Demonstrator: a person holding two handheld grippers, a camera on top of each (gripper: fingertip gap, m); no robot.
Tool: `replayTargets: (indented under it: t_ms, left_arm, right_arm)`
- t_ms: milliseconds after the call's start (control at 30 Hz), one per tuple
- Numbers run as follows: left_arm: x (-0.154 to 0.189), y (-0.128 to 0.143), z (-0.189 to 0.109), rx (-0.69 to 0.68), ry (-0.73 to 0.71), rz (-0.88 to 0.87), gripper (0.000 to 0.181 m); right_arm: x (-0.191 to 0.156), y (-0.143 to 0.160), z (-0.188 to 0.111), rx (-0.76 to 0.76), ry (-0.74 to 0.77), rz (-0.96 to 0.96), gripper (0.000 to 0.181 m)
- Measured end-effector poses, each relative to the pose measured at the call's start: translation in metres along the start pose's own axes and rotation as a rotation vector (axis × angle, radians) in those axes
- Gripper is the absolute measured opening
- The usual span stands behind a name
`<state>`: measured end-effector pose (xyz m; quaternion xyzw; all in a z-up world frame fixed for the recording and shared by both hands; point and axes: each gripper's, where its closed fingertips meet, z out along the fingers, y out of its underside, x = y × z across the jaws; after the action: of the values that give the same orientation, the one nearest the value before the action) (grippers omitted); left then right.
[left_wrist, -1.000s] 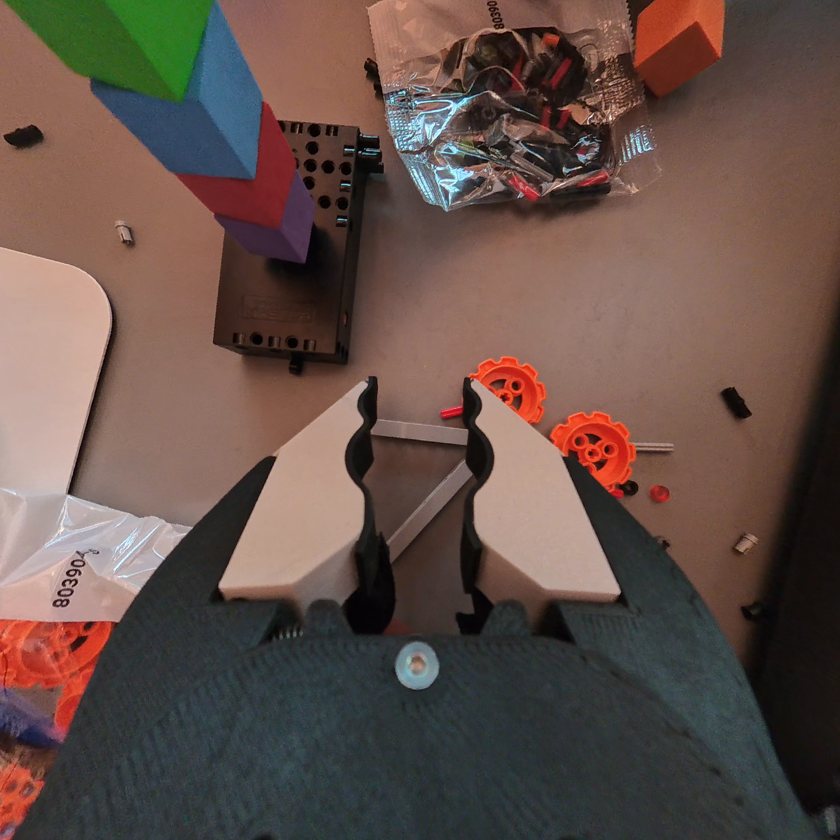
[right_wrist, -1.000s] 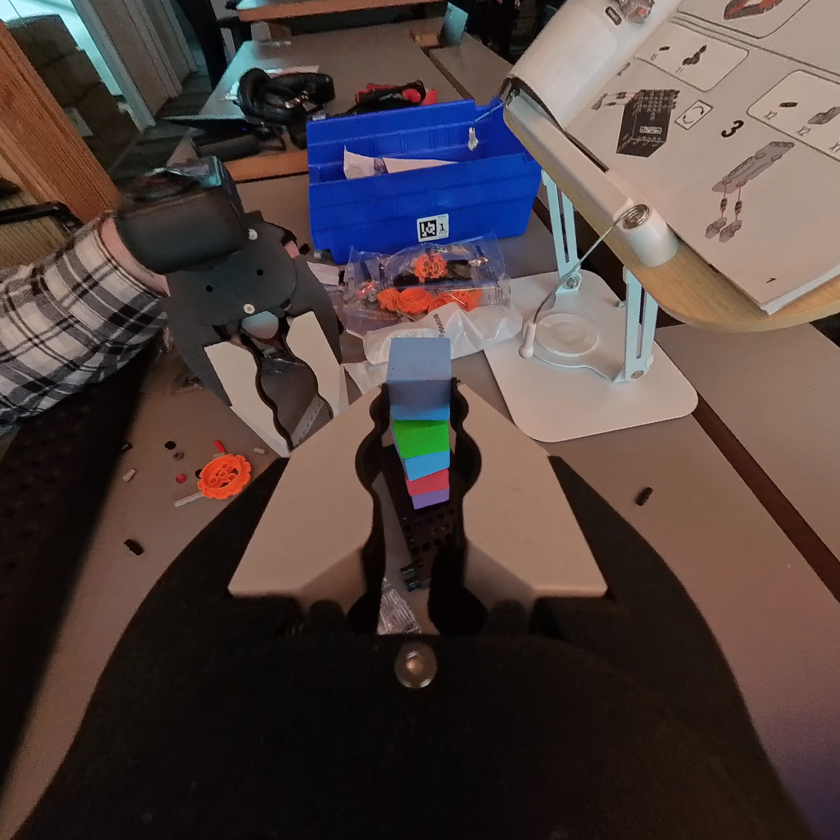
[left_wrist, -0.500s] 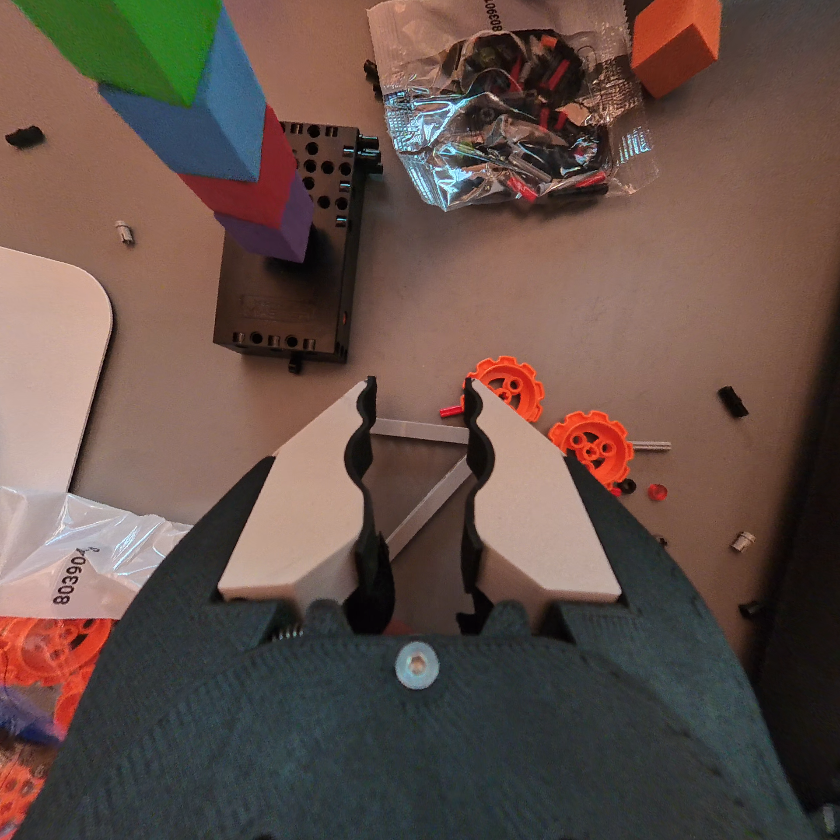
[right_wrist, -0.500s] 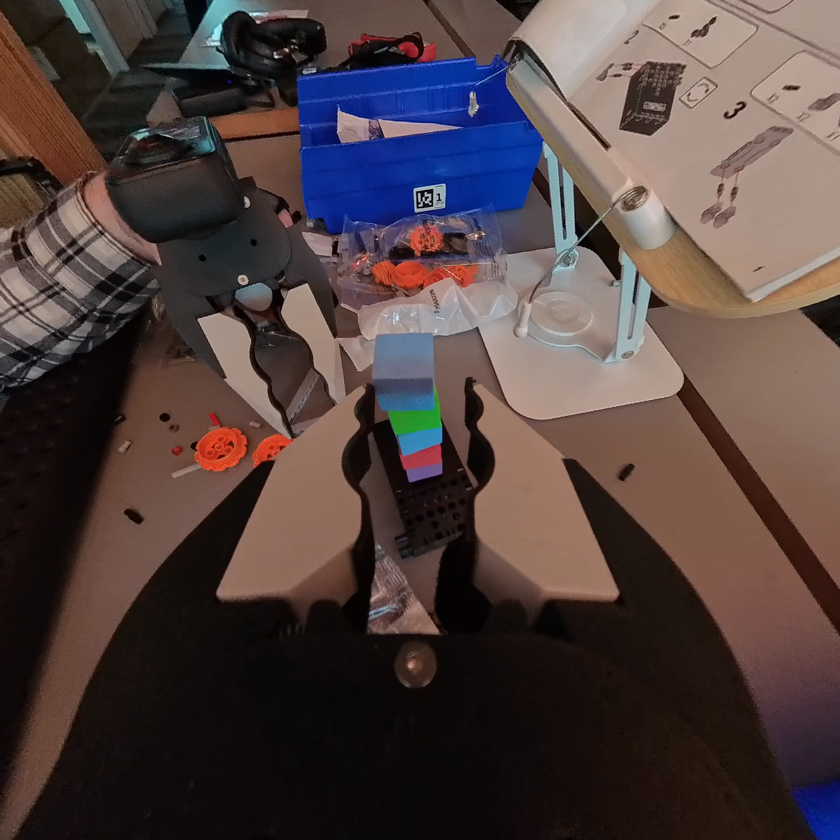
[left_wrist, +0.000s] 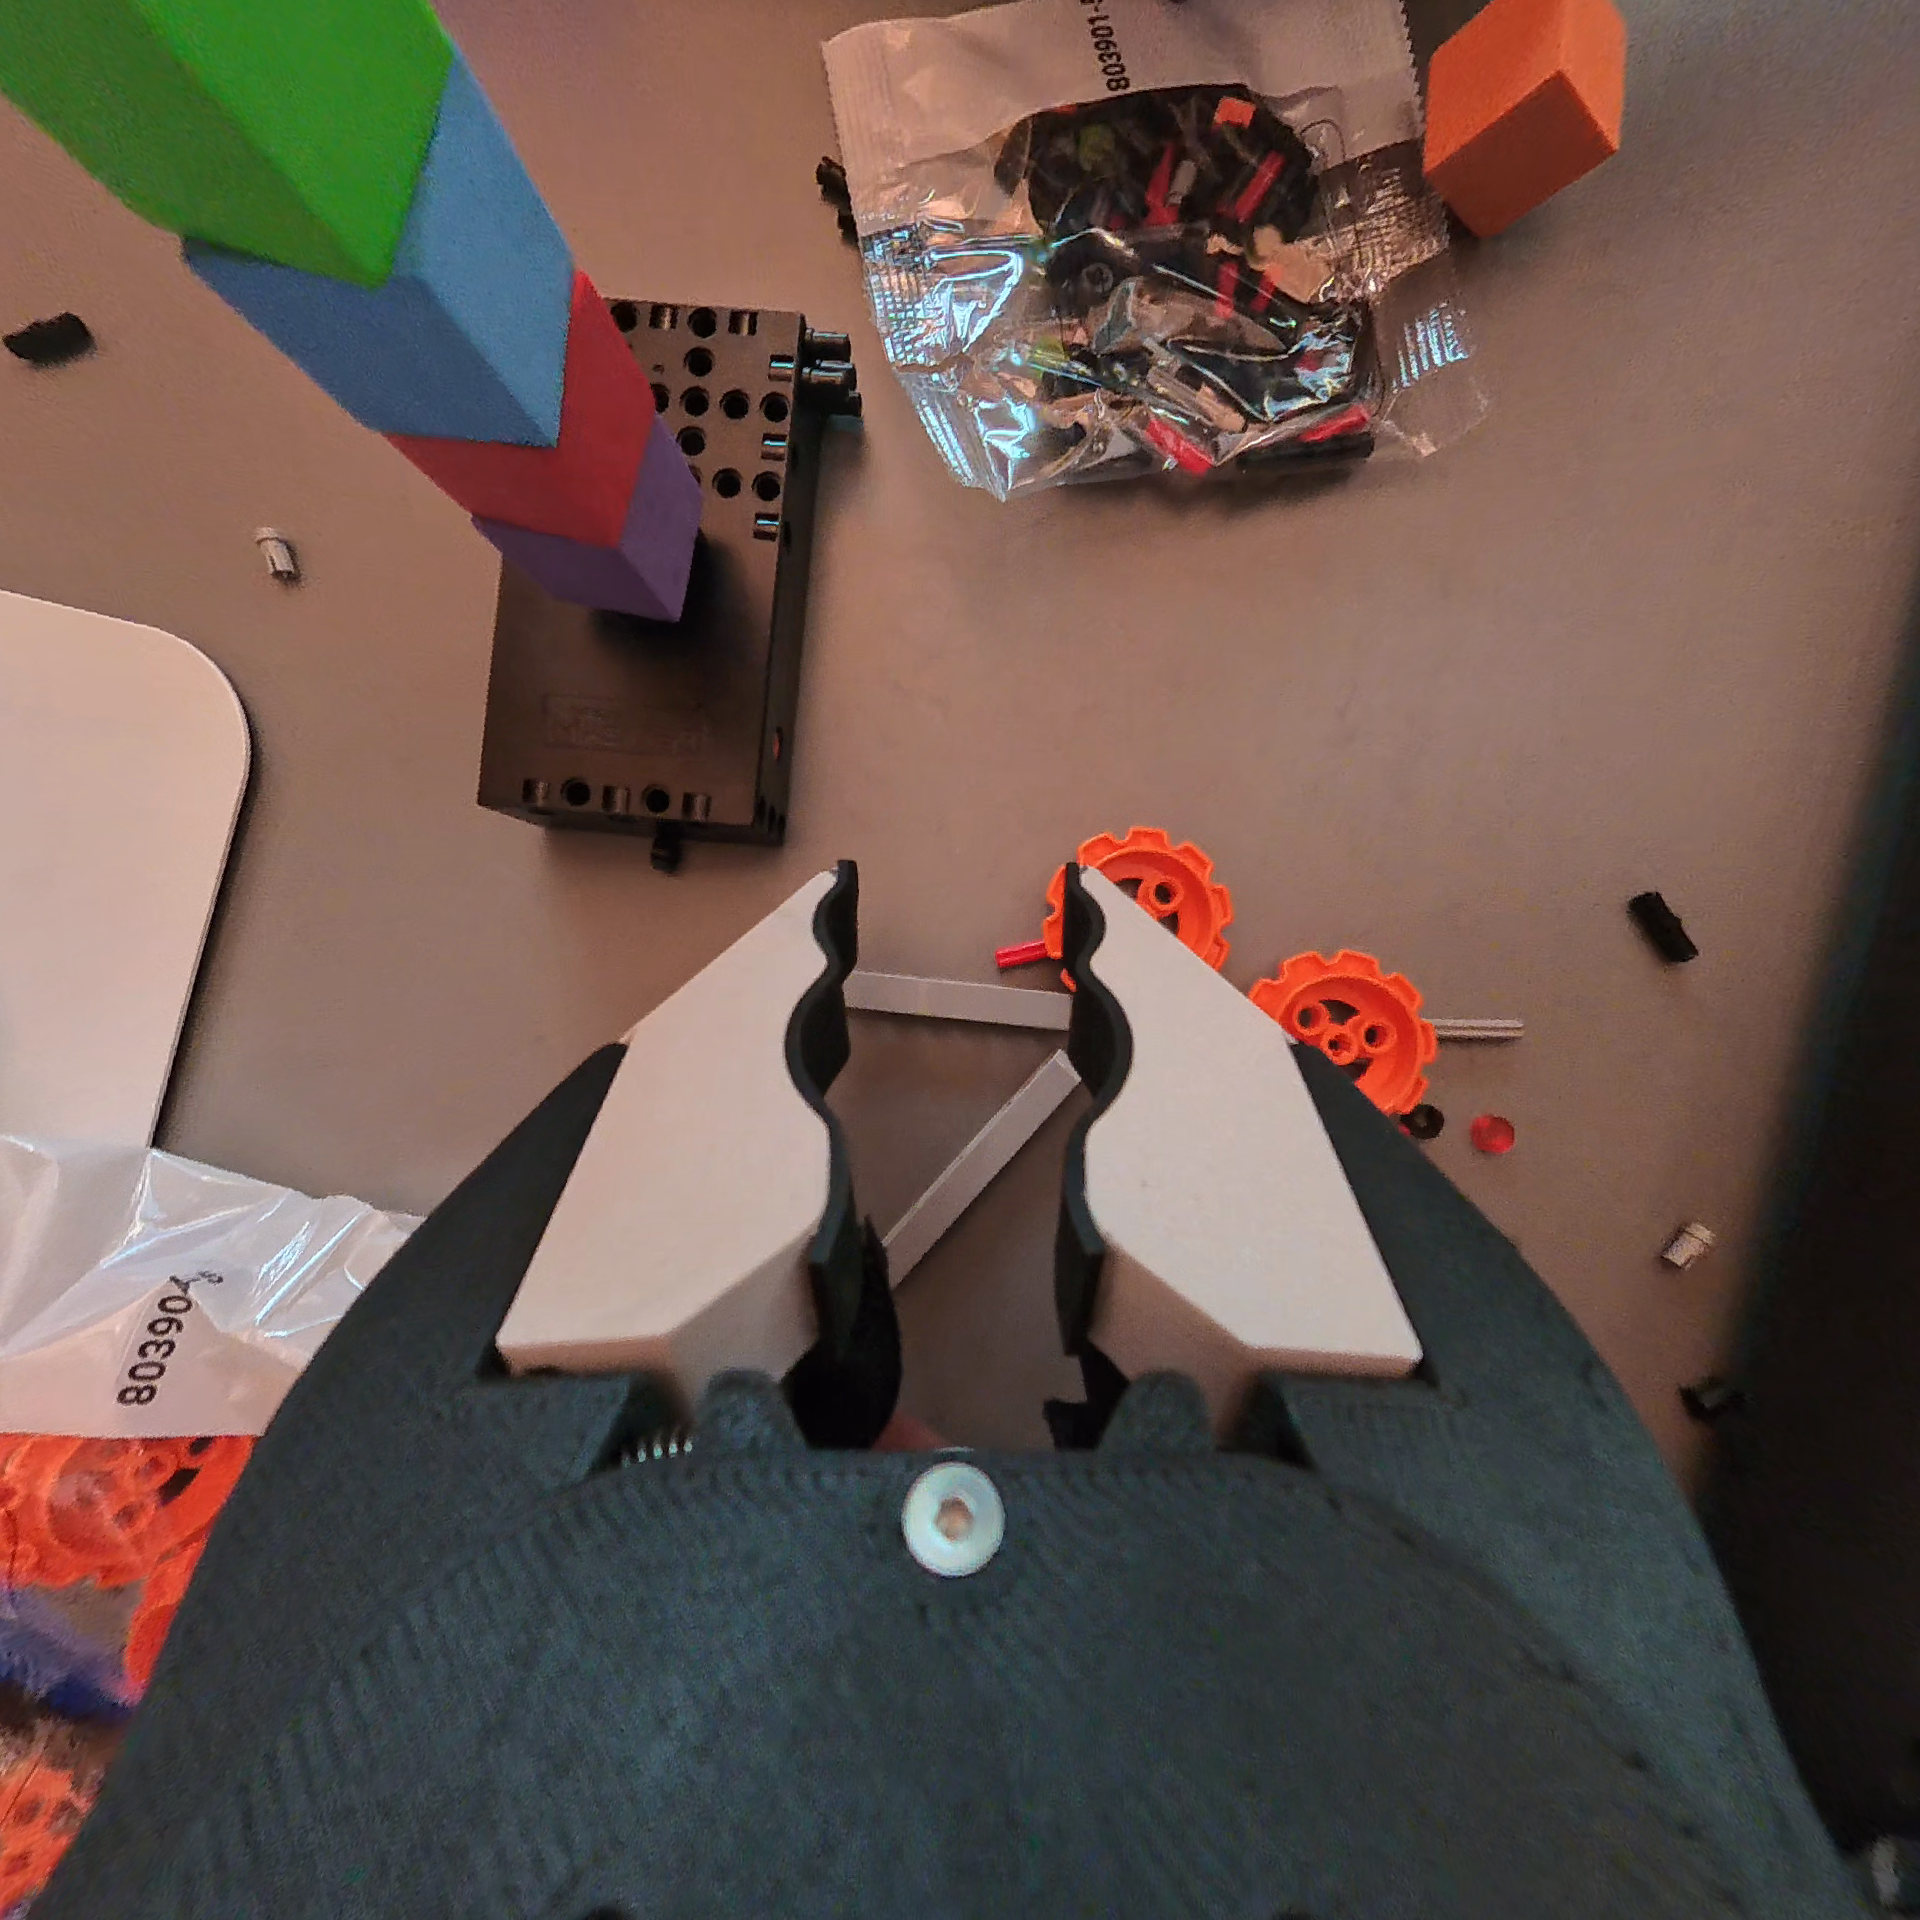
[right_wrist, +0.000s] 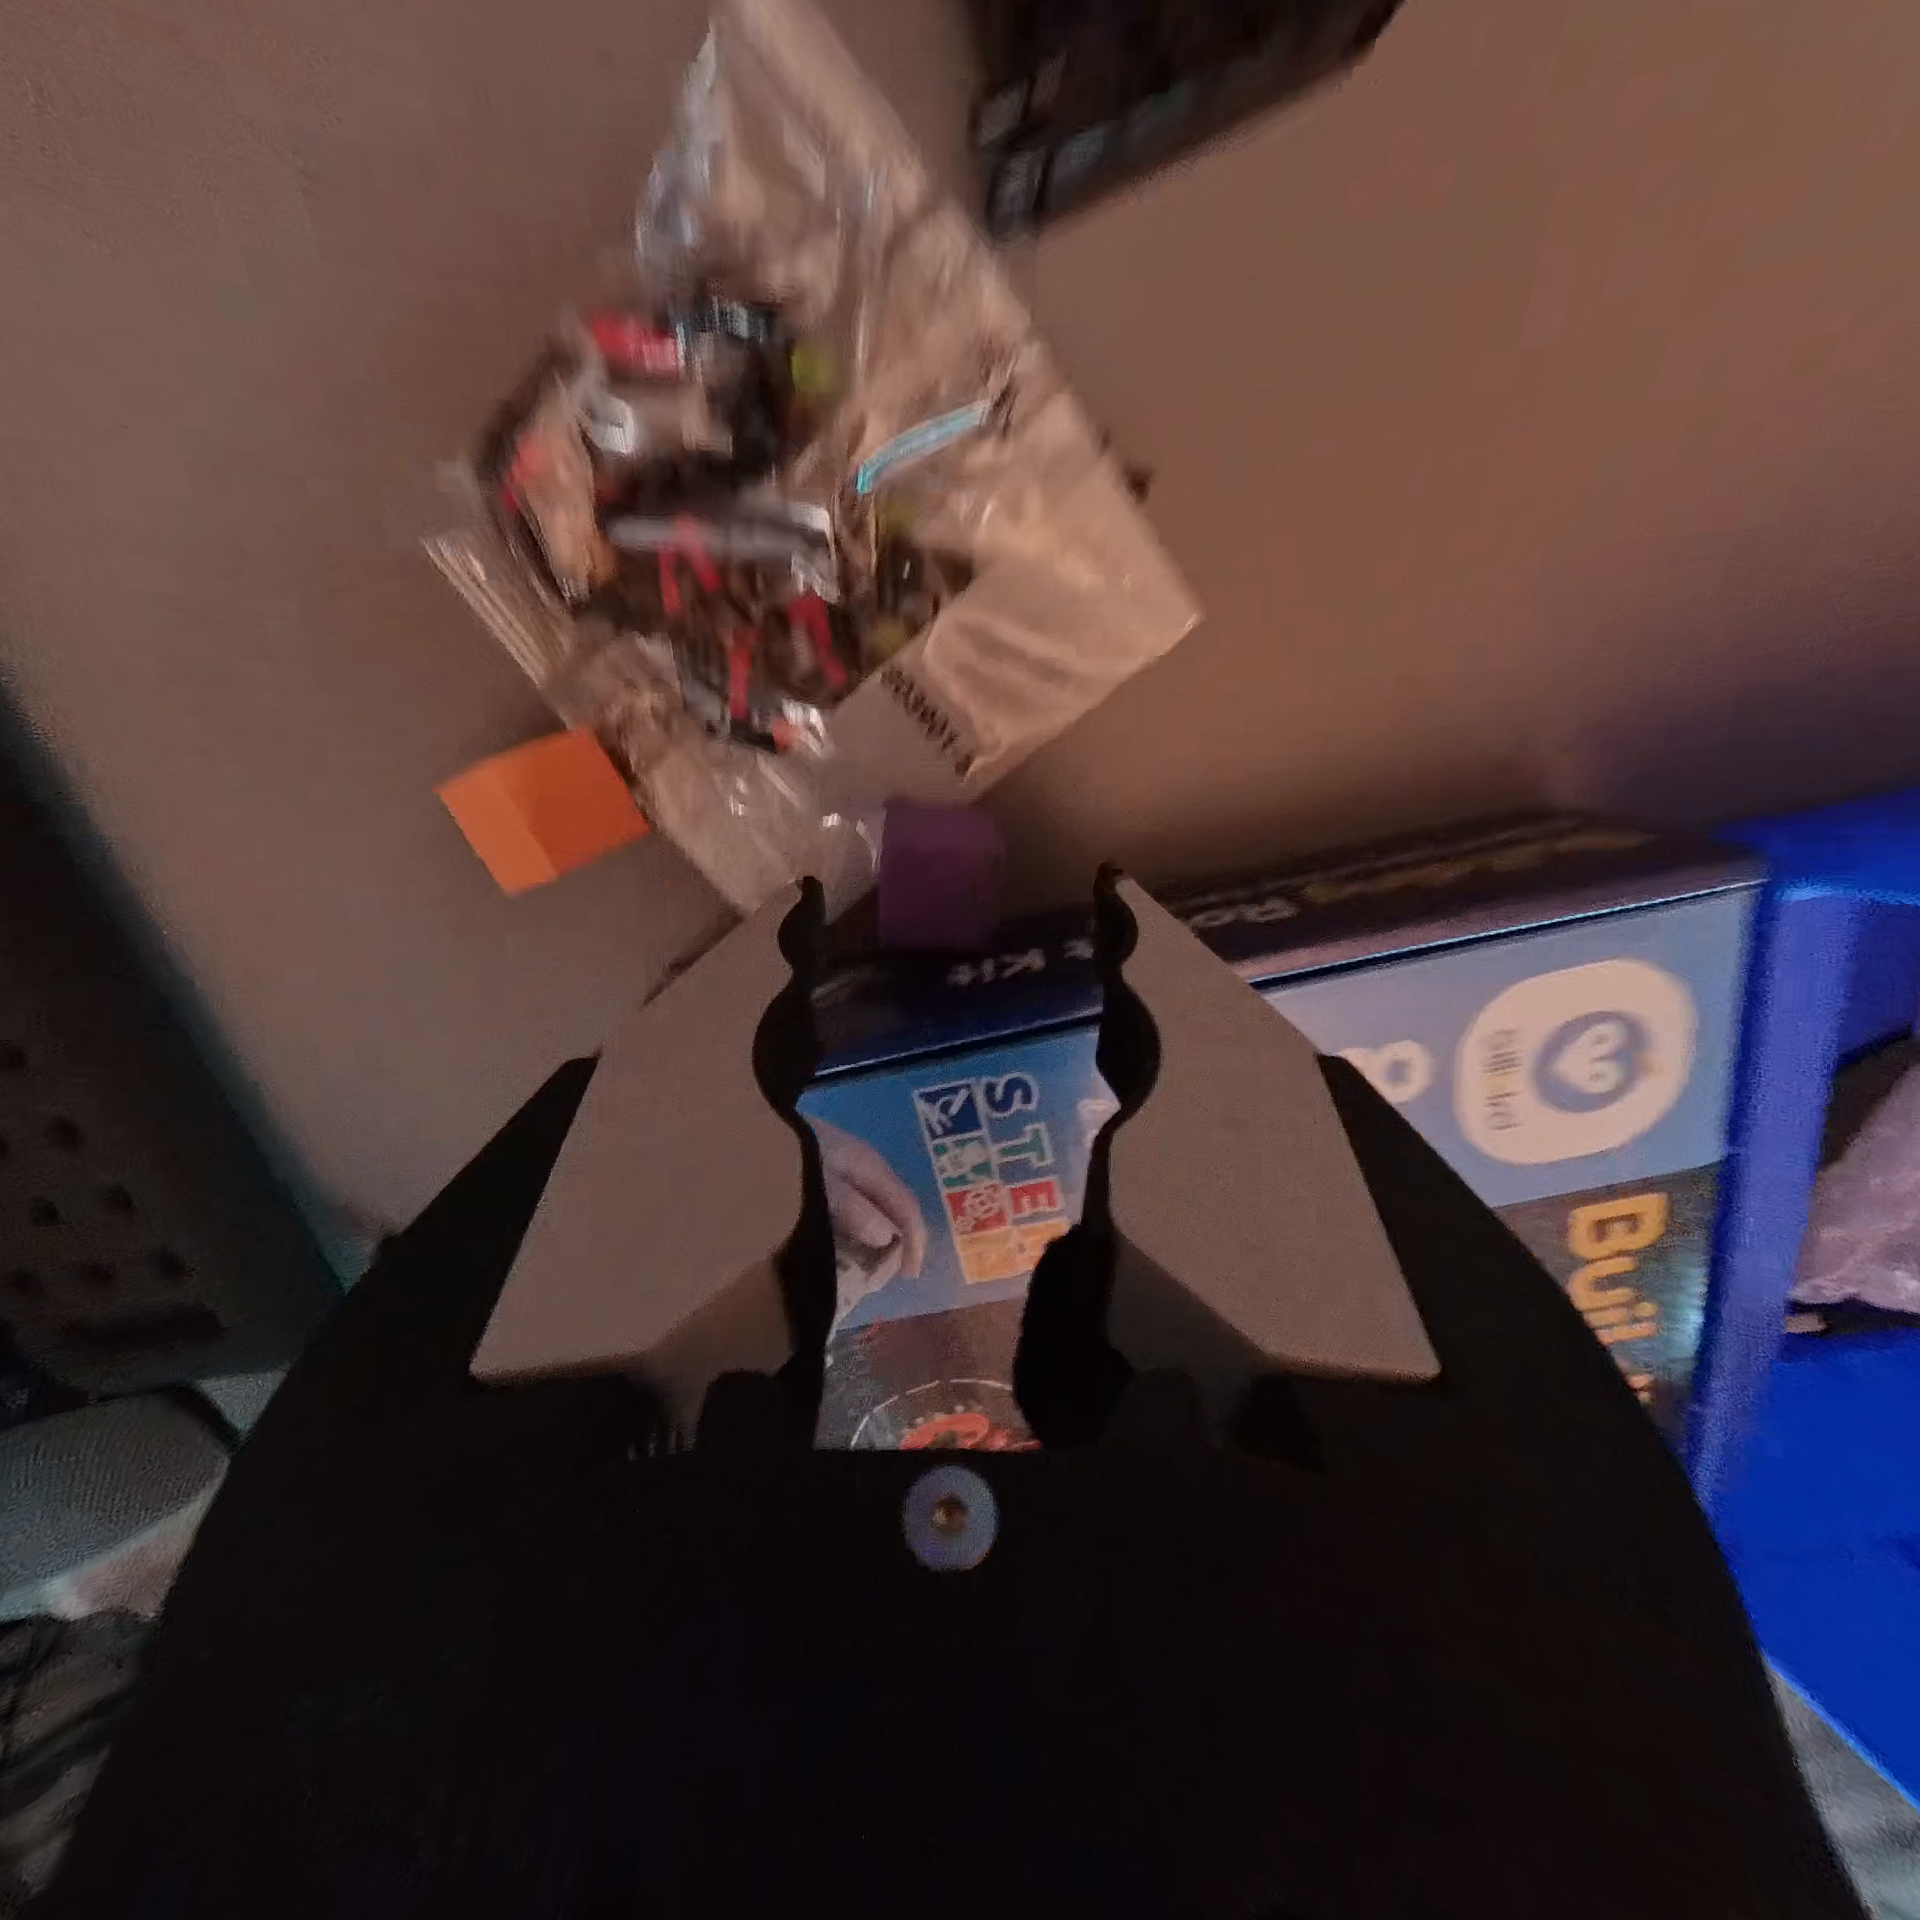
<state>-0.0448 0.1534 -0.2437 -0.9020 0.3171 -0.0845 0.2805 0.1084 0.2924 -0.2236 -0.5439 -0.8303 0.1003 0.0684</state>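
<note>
Now the left gripper (left_wrist: 961, 940) hangs released and empty over two grey bars (left_wrist: 966, 1164) on the counter (left_wrist: 1299, 675), orange gears (left_wrist: 1340, 1029) just beside. The block tower (left_wrist: 457, 312) stands on a black brick (left_wrist: 665, 665): steady hands near it. The right gripper (right_wrist: 958, 914), jaws parted and empty, points at a purple cube (right_wrist: 940, 873) by a blue box (right_wrist: 1455, 1039). That view is blurred; the tower's top is cut off.

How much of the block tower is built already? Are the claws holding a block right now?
Built: the block tower, purple, red, blue and green going up, stands on the black box. In hand: nothing. The left claw and the right claw are both open and empty. Not stacked: an orange cube lies by the bag of parts, and a loose purple cube sits just ahead of the right claw.
</note>
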Motion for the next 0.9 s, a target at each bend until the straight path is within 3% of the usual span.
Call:
replayTargets:
  t_ms: [100, 167, 300, 400, 600, 733, 900]
  left_arm:
    - [0.000, 0.000, 0.000, 0.003, -0.001, -0.003, 0.038]
    - [0.000, 0.000, 0.000, 0.003, 0.000, -0.004, 0.038]
    - [0.000, 0.000, 0.001, -0.001, 0.003, -0.004, 0.038]
    - [0.000, 0.000, 0.001, 0.001, 0.001, -0.003, 0.037]
    - [-0.001, 0.001, 0.001, 0.003, 0.000, -0.005, 0.037]
    - [-0.002, 0.001, 0.000, 0.006, -0.002, -0.007, 0.037]
    - [-0.002, 0.003, 0.000, 0.002, -0.002, -0.008, 0.037]
  right_arm:
    - [-0.006, 0.017, 0.021, -0.110, -0.008, -0.004, 0.043]
    - [-0.005, 0.018, 0.028, -0.133, 0.014, -0.009, 0.026]
    - [-0.004, 0.010, 0.023, -0.104, 0.014, -0.020, 0.025]
    - [0.001, -0.033, -0.006, 0.120, 0.027, -0.016, 0.026]
    - [0.007, -0.153, -0.097, 0.785, 0.040, -0.056, 0.025]
    - [0.012, -0.187, -0.106, 0.932, -0.004, -0.052, 0.025]
    - [0.017, -0.202, -0.096, 1.012, -0.010, -0.044, 0.026]
